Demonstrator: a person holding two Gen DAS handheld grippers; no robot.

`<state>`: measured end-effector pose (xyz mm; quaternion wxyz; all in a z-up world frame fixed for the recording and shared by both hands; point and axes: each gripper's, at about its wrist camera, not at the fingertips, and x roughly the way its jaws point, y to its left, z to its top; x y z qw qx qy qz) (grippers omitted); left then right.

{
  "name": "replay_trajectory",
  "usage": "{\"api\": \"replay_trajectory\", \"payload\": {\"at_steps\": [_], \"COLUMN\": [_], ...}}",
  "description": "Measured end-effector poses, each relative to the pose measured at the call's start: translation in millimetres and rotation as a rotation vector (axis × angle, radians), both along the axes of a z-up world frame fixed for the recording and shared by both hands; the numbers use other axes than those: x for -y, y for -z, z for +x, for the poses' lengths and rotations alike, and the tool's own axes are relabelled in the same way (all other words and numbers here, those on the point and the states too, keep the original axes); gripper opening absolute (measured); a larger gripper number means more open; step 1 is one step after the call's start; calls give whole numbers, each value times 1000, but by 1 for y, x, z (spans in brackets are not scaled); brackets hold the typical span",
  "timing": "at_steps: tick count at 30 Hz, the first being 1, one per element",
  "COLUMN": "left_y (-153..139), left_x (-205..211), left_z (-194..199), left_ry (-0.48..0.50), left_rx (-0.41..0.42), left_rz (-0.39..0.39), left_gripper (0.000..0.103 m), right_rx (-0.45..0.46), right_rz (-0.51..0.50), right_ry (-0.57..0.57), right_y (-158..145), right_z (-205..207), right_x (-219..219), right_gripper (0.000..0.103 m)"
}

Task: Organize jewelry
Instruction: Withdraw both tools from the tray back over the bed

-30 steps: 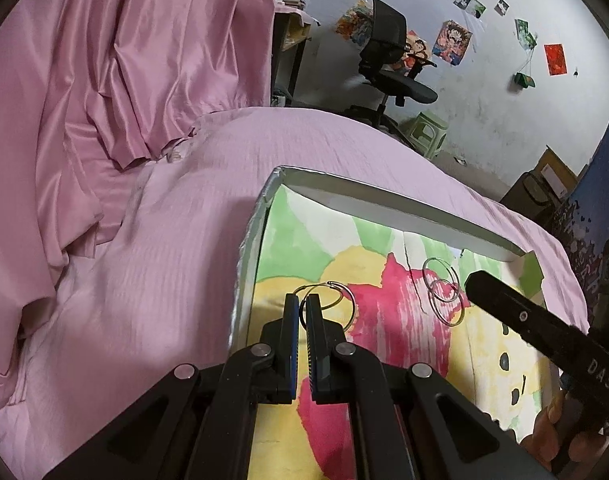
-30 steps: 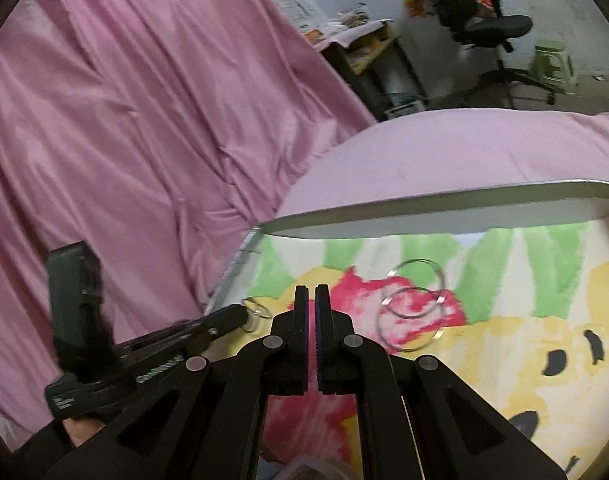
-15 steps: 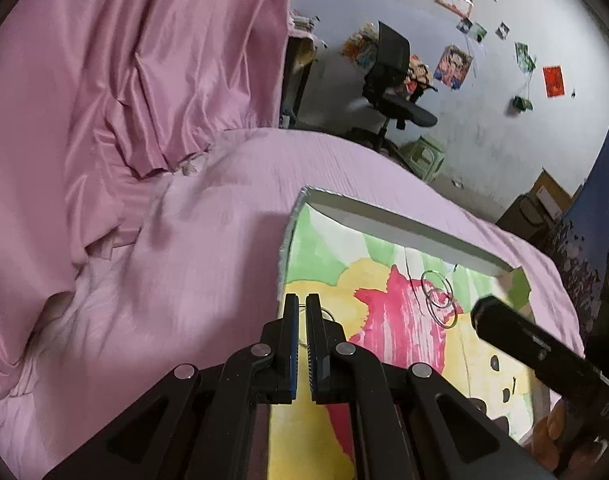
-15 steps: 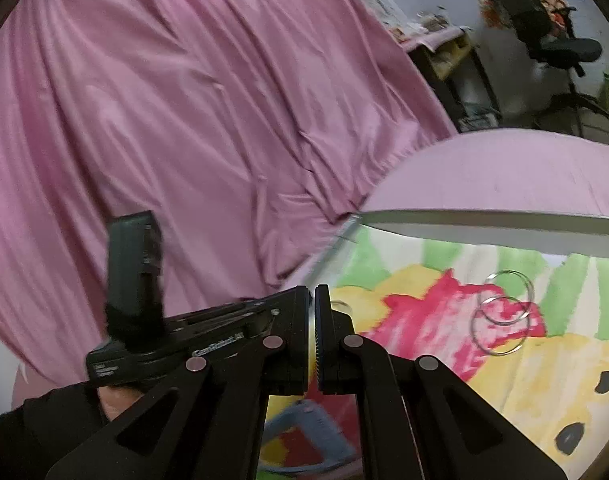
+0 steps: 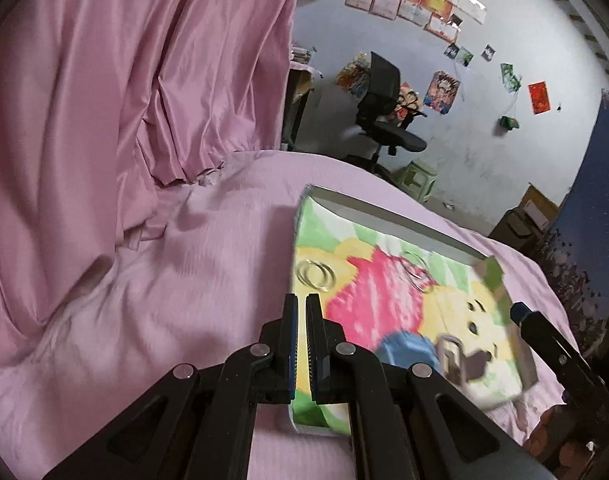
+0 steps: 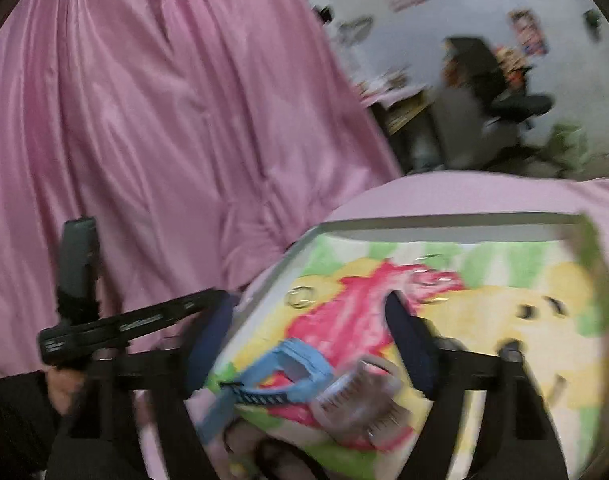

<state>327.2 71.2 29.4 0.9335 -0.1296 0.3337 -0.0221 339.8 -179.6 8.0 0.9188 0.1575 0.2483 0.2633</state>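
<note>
Both tongs hover over the shallow cartoon-printed tray (image 5: pixel 388 226) on the pink-sheeted bed (image 5: pixel 192 264).

The left tongs (image 5: pixel 300 312) are closed and empty, above the tray's near-left edge. The right tongs (image 6: pixel 304 332) have just been opening; they stand wide with nothing pinched (a blue hair clip (image 6: pixel 280 376) and a clear claw clip (image 6: pixel 360 396) lie blurred beneath). A small pair of silver hoop rings (image 5: pixel 315 274) lies near the tray's left wall, a larger pair (image 5: pixel 415 274) mid-tray.
</note>
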Motion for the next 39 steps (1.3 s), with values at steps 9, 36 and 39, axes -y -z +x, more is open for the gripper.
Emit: {"api": "replay_trajectory", "payload": {"at_steps": [9, 36, 39], "left_y": [-10, -5, 2], "left_x": [27, 73, 78], "left_z": [-67, -200, -197], "left_ry": [34, 147, 186], "left_rx": [122, 271, 237], "left_rz": [52, 183, 196], "left_gripper": [65, 98, 98], "right_rx": [59, 134, 106], "right_rz": [-111, -280, -295], "right_ry": [182, 319, 300], "right_y": [-10, -14, -6], "right_z": [-63, -216, -214], "right_x": [24, 72, 71], "right_gripper": [83, 100, 100]}}
